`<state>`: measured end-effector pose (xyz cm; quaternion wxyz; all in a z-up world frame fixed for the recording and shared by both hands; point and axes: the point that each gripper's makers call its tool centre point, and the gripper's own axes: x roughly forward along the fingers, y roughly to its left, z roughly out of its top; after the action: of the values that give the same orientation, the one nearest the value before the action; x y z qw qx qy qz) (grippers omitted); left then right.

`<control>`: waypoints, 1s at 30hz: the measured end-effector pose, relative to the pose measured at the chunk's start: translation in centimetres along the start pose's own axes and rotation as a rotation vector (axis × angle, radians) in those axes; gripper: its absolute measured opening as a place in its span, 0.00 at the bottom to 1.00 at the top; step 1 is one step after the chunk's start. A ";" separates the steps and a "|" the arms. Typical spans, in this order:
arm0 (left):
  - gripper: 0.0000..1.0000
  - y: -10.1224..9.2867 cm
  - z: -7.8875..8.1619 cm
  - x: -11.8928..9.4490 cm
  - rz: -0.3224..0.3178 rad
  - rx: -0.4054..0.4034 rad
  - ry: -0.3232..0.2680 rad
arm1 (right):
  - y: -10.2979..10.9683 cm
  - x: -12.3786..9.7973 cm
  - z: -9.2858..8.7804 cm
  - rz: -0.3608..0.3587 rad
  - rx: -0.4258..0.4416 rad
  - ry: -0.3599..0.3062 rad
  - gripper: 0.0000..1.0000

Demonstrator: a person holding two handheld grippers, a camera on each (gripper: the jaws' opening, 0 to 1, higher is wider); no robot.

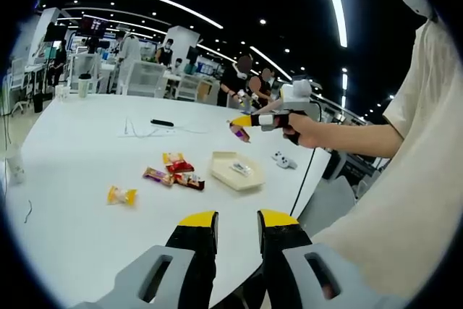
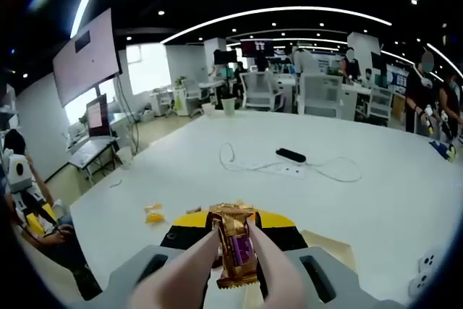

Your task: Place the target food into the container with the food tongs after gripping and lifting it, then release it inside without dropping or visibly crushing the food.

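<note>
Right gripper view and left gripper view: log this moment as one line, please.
phase: carry | right hand-held gripper: shut on snack bar, lifted | left hand-held gripper: open, idle | tray: holds one snack | table: four snacks left

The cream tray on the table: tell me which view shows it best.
The left gripper view shows the cream tray whole, from above, with one wrapped snack inside. In the right gripper view, a cream corner peeks out behind the right gripper, probably the tray, its contents hidden.
</note>
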<state>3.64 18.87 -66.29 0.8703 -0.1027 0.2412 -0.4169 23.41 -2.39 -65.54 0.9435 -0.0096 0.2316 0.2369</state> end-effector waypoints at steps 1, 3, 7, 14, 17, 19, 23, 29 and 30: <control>0.21 0.0 0.0 0.0 0.000 0.000 0.000 | 0.0 0.0 0.0 -0.001 -0.001 0.000 0.23; 0.21 0.0 0.0 0.0 0.000 -0.001 -0.001 | -0.1 0.0 0.0 -0.001 -0.001 0.000 0.23; 0.21 -0.1 0.0 0.0 -0.001 0.000 -0.001 | -0.1 0.0 0.0 -0.003 -0.002 0.001 0.23; 0.21 0.0 0.0 -0.1 -0.001 0.000 -0.002 | -0.2 -0.1 0.2 -0.004 -0.010 0.002 0.23; 0.21 0.0 -0.1 -0.1 -0.001 0.001 0.000 | -0.3 -0.1 0.2 -0.006 -0.010 0.002 0.23; 0.21 -0.1 -0.1 0.0 -0.003 0.002 0.001 | -0.4 -0.1 0.1 -0.006 -0.009 0.003 0.23; 0.21 -0.1 0.0 0.0 -0.004 0.003 0.001 | -0.4 -0.1 0.1 -0.006 -0.010 0.005 0.23; 0.21 -0.1 0.0 0.1 -0.005 0.002 -0.001 | -0.5 -0.1 0.2 -0.006 -0.013 0.006 0.23; 0.21 -0.1 0.0 0.1 -0.005 0.002 -0.001 | -0.5 -0.1 0.2 -0.006 -0.013 0.005 0.23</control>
<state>3.61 18.76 -66.27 0.8694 -0.1026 0.2403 -0.4194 23.61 -2.85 -65.37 0.9434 -0.0172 0.2326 0.2358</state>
